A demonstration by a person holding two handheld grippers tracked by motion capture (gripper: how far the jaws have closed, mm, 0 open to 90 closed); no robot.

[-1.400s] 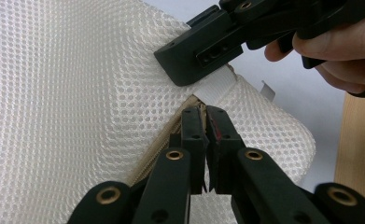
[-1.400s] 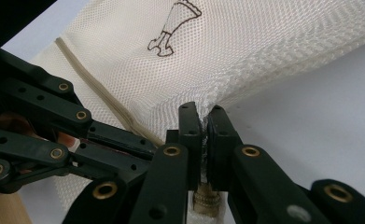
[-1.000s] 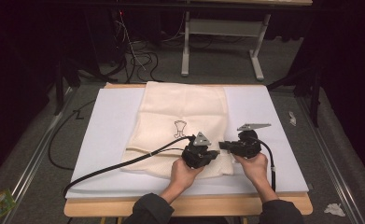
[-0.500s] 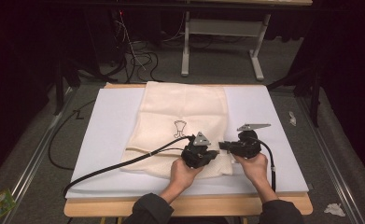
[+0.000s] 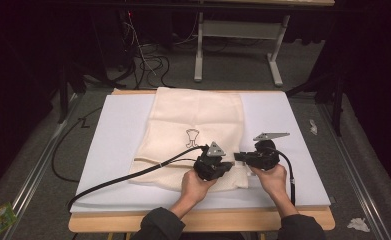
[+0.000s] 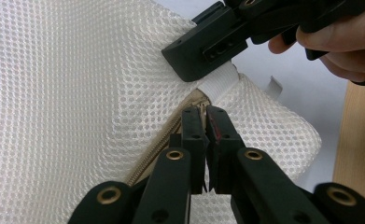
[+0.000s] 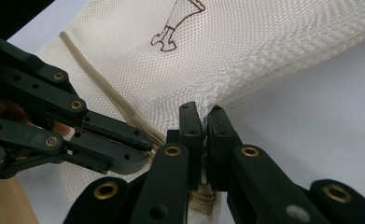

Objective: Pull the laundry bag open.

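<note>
Mesh bag (image 5: 198,135): both hand-held grippers clamped at zipper (image 6: 171,135) end.

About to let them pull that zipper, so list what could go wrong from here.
1. The left tongs pinch right at the beige zipper end; they could slip off.
2. The right tongs clamp the cream mesh laundry bag at its corner; a hard pull might tear the mesh.
</note>
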